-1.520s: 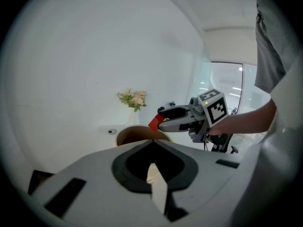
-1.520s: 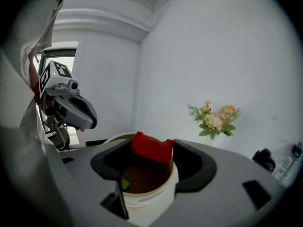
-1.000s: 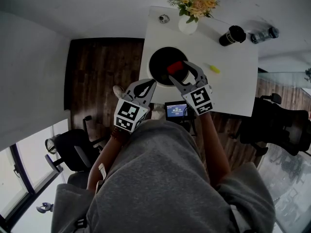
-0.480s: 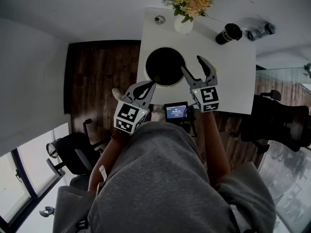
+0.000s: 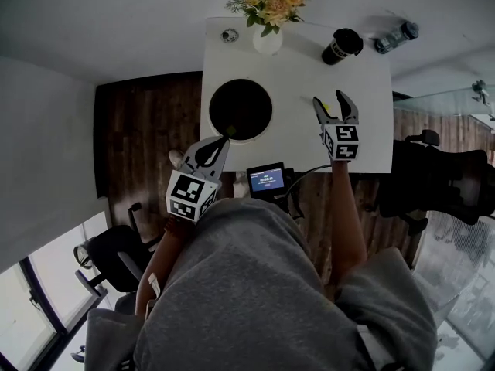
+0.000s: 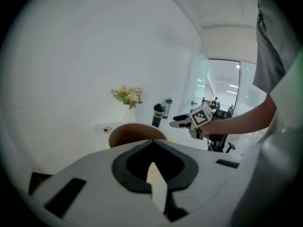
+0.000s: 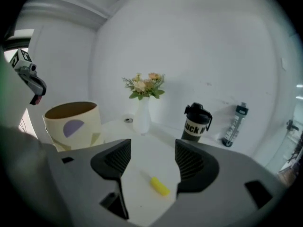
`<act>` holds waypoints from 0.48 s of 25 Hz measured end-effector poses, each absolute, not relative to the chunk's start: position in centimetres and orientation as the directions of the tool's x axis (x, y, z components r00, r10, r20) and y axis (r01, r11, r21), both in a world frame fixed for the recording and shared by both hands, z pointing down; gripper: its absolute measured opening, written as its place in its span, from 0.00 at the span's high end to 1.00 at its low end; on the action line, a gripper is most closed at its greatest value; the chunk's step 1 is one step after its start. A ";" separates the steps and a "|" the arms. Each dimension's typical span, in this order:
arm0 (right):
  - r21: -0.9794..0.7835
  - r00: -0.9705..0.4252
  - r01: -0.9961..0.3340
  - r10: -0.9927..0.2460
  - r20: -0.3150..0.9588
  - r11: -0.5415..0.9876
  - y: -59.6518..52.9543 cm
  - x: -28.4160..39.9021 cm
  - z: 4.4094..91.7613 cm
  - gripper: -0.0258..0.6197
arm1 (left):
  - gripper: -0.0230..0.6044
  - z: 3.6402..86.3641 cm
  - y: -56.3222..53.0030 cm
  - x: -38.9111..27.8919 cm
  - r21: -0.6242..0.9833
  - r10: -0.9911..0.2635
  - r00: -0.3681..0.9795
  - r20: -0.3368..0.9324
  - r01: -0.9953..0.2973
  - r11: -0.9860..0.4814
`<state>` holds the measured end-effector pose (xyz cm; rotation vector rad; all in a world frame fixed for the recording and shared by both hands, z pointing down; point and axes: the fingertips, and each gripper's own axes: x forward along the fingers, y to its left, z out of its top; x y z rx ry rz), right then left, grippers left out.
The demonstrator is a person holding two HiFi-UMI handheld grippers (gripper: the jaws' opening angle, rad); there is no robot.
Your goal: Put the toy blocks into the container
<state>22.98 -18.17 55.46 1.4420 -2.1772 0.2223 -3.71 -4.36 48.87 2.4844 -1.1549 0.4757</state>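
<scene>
Aiming at block [image 7: 159, 186] on surface [image 5: 375, 99], right gripper [image 5: 335, 103] spread, likely for grasp; left gripper [image 5: 223, 138] clenched, empty, idle beside container [image 7: 68, 126].

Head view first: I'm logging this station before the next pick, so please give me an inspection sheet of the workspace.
Surface: white rectangular table.
Job's things: small yellow toy block lying on the table; round cream container upright, contents not visible.
Clutter: white vase of flowers, black tumbler, clear bottle along the far edge.
Grippers: left gripper shut, empty, by the container's near rim; right gripper open, block between its jaws, ungripped.
Cables: dark cable beside the small screen device.
Surroundings: dark wood floor, black office chairs.
</scene>
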 end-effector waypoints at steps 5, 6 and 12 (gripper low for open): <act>0.119 -0.265 -0.901 -0.749 0.608 0.416 -17.4 25.8 61.3 0.53 | 0.96 48.9 -4.5 -3.4 0.170 -0.652 0.609 0.451 -0.776 -0.607; 0.125 -0.256 -0.899 -0.734 0.629 0.421 -17.3 26.2 62.5 0.53 | 0.96 48.8 -4.5 -3.3 0.169 -0.650 0.610 0.453 -0.775 -0.609; 0.097 -0.238 -0.898 -0.659 0.714 0.429 -16.9 27.1 67.6 0.53 | 0.96 48.3 -4.6 -3.4 0.155 -0.653 0.603 0.459 -0.777 -0.610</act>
